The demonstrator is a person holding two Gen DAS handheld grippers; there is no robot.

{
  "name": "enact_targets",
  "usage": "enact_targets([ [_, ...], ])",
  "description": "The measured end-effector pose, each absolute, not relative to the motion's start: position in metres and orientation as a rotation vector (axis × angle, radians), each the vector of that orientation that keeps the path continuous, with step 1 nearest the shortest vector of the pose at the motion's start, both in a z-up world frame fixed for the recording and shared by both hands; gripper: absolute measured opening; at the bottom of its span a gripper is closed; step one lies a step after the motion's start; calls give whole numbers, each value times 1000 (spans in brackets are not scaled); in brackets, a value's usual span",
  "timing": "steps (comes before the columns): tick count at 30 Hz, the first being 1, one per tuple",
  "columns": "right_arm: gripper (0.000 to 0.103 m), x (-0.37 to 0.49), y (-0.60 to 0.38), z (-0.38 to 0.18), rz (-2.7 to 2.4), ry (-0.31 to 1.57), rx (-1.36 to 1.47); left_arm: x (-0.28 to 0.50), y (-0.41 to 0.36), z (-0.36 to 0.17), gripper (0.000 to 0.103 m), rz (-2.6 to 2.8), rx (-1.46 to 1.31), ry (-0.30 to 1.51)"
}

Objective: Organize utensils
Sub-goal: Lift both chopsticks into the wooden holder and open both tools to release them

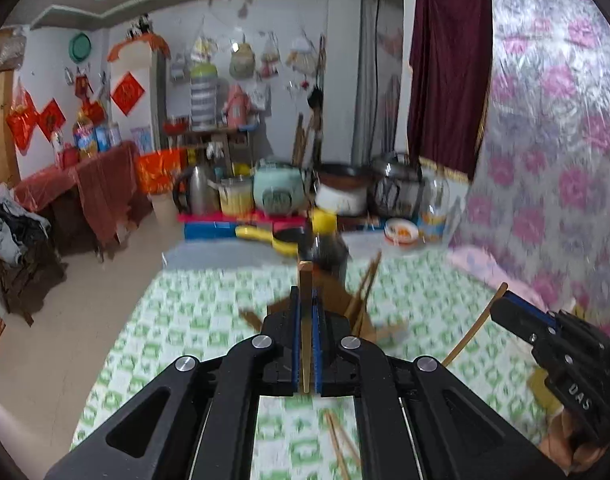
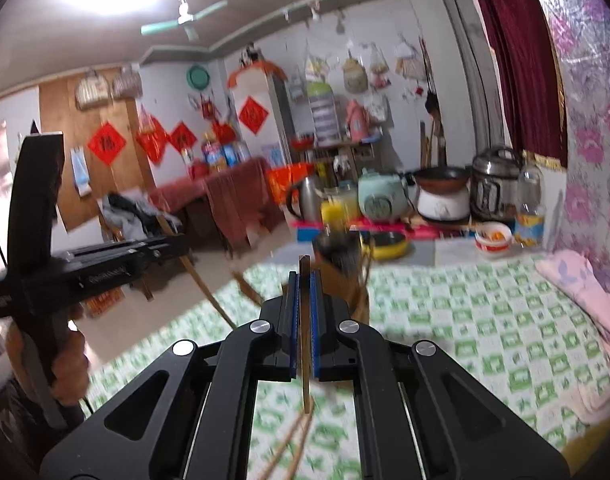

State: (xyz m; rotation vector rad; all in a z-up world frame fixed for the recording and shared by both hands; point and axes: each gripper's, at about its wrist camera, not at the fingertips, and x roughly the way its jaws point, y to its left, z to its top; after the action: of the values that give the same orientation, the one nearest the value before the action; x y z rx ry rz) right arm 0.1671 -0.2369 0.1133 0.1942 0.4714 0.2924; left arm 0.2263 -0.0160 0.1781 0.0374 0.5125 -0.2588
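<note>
Both tongs are clamped on one chopstick each: the left tongs (image 1: 305, 320) pinch a chopstick (image 1: 305, 280) at frame centre, the right tongs (image 2: 304, 304) pinch another (image 2: 304, 276). Just ahead of both stands the brown holder (image 1: 337, 296), some sticks already in it. Loose chopsticks (image 1: 339, 440) lie on the green-checked bed (image 1: 209, 320) at lower centre, so the task looks roughly midway.
</note>
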Motion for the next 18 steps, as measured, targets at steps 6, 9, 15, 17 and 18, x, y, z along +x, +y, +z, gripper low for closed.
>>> enact_targets([
  [6,6,200,-235,122,255,384,242,252,-25,189,6,-206,7,423],
  [9,6,221,-236,112,222,367,271,270,-22,184,6,-196,-26,422],
  [15,6,251,-242,82,191,390,273,303,-21,150,6,-187,-40,458],
  [17,6,267,-242,66,200,448,281,316,-25,138,6,-201,-34,490],
  [18,6,274,-240,60,208,477,276,322,-26,133,6,-215,-32,508],
])
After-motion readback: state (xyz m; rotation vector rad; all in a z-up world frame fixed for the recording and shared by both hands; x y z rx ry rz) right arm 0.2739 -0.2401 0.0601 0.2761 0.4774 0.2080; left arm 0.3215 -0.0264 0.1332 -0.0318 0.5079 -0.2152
